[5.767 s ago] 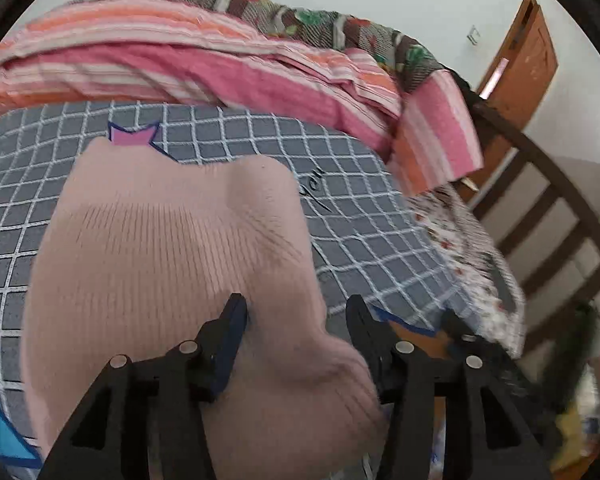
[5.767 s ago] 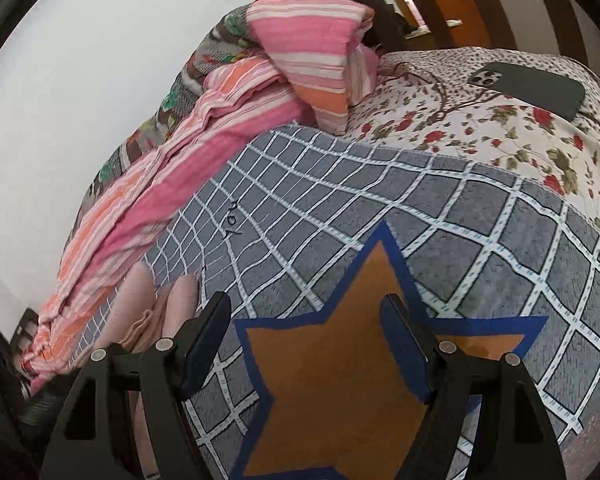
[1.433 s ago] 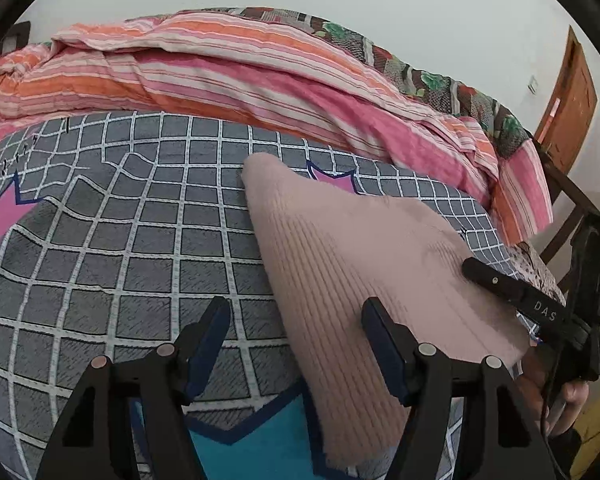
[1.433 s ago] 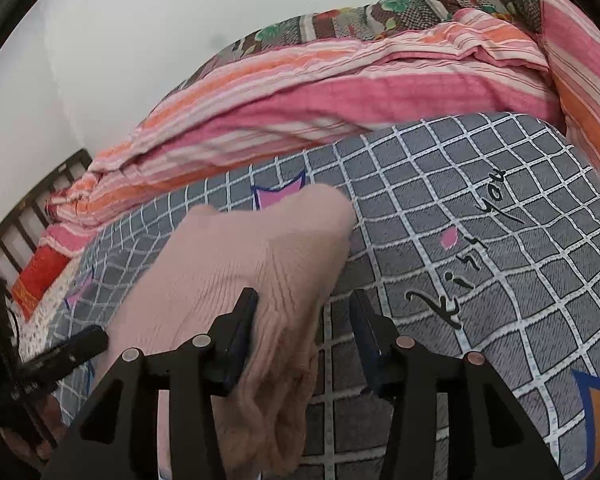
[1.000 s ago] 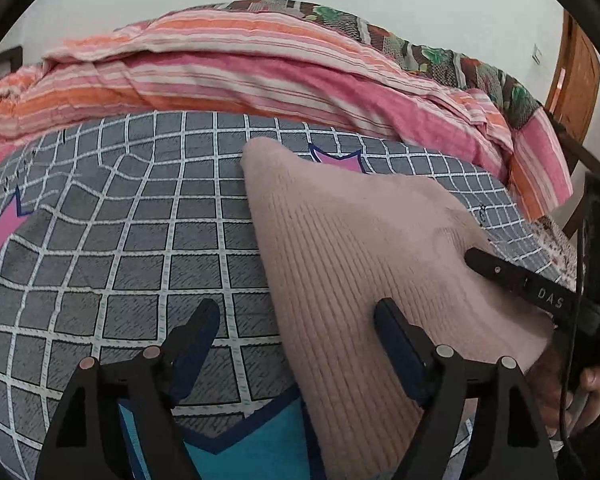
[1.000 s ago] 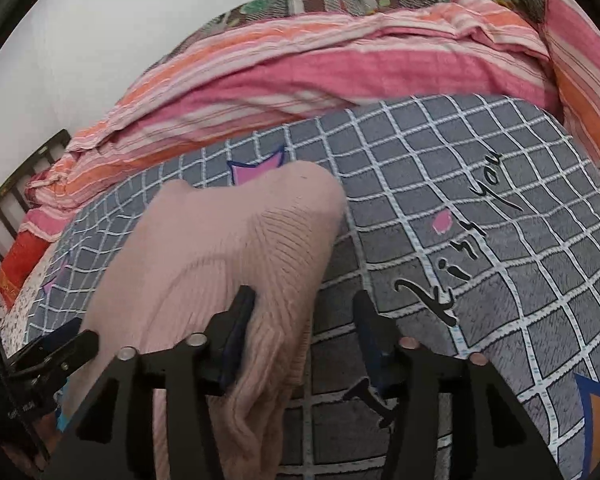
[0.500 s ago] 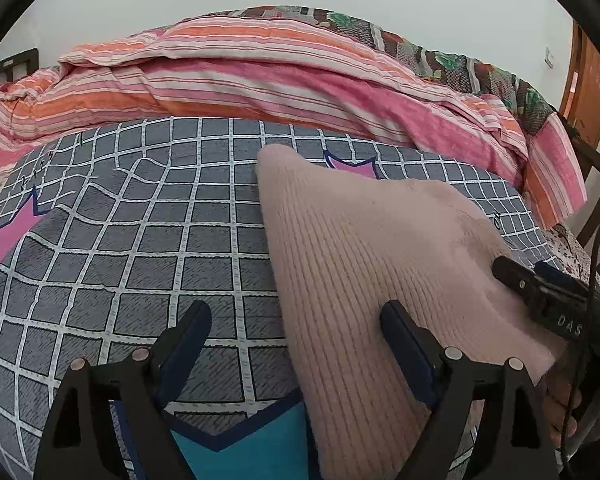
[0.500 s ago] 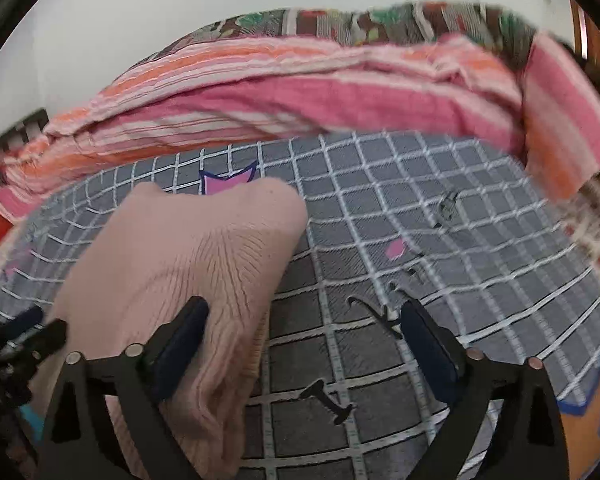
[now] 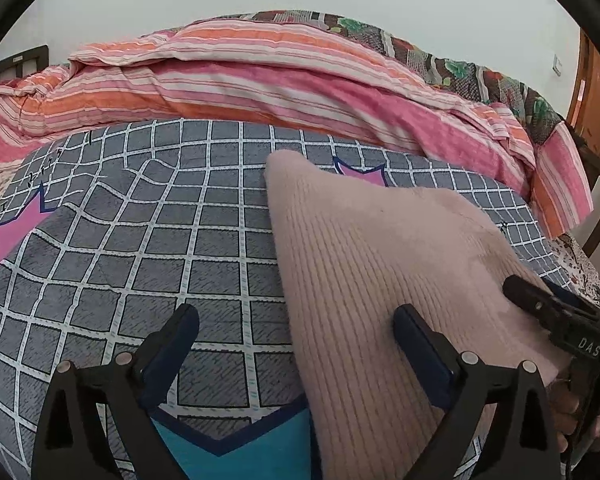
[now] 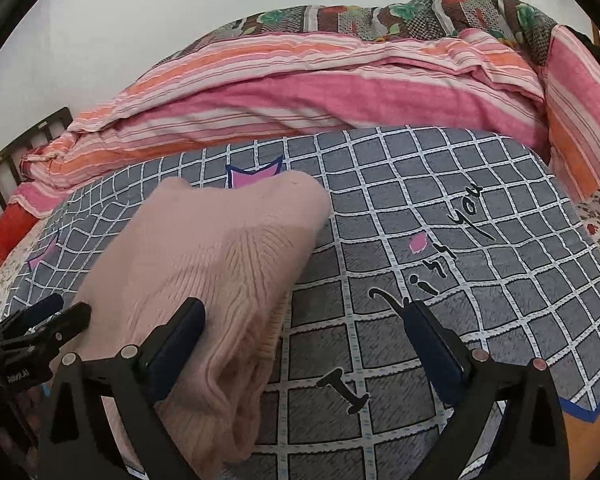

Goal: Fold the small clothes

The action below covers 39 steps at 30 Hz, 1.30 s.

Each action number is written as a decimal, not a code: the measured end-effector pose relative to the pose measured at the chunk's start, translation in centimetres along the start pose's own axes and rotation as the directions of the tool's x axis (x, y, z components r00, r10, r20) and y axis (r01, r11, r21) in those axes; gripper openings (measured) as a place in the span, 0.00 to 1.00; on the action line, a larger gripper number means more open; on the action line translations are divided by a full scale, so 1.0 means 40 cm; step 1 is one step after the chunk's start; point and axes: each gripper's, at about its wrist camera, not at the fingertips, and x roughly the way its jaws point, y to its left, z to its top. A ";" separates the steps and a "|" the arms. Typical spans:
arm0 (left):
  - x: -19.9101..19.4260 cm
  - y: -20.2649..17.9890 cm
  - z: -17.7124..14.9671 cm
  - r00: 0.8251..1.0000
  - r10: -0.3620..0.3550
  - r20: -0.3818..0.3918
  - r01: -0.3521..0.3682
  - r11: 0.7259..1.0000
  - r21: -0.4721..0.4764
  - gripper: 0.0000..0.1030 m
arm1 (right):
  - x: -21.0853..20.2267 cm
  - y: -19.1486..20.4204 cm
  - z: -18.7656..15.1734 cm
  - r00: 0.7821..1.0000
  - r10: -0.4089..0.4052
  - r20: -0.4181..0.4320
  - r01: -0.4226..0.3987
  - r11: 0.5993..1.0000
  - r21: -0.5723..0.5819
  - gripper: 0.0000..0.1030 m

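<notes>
My left hand-held gripper (image 9: 294, 338) hangs with its jaws spread wide over a bed, its left finger above the grey checked bedspread (image 9: 140, 220) and its right finger above a folded pink knitted sweater (image 9: 380, 260); it grips nothing. The sweater lies flat on the bedspread, its ribbed side running away from me to a rounded corner near a pink star (image 9: 362, 170) printed on the cloth. My right hand-held gripper (image 10: 304, 334) is likewise wide open and empty, its left finger over the sweater's near, thick folded edge and its right finger over bare bedspread.

Only the right wrist view shows the black handwritten lettering (image 10: 432, 272) printed on the bedspread just right of the sweater, and the stacked layers at the sweater's fold. Only the left wrist view shows a second pink star (image 9: 10, 236) at the far left, a teal star (image 9: 236, 448) under my gripper, and a wooden door (image 9: 594, 96) at the right edge. Each view catches the other gripper resting at the sweater's side. A striped pink and orange quilt (image 10: 320, 96) is bunched along the far side of the bed in both.
</notes>
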 end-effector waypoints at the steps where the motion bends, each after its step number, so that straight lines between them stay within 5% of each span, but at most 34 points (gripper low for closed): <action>1: -0.004 0.000 0.001 1.000 0.002 0.017 -0.002 1.000 0.005 0.96 | 0.000 0.001 -0.001 1.000 -0.002 0.001 0.002 1.000 0.003 0.95; 6: -0.010 -0.006 0.030 0.998 -0.031 0.058 0.029 0.999 0.042 0.95 | -0.003 -0.003 0.007 1.000 0.024 0.012 -0.024 0.999 0.049 0.95; 12: 0.034 -0.022 0.081 1.000 -0.028 0.011 0.027 0.998 0.060 0.94 | 0.000 0.038 0.030 0.998 0.004 0.069 0.000 0.998 -0.055 0.95; 22: 0.091 -0.032 0.058 0.998 -0.004 -0.067 0.007 0.999 0.046 0.98 | 0.095 -0.037 0.012 0.991 0.080 -0.102 -0.073 0.995 0.070 0.98; 28: 0.082 -0.029 0.051 0.998 -0.008 -0.057 0.011 0.999 0.042 0.98 | 0.086 -0.002 0.006 0.998 -0.033 -0.047 0.033 0.999 -0.008 0.98; 39: 0.058 -0.041 0.059 0.999 0.039 -0.026 -0.036 0.995 0.095 0.97 | 0.037 -0.031 0.029 1.000 -0.021 0.022 0.020 0.997 0.071 0.98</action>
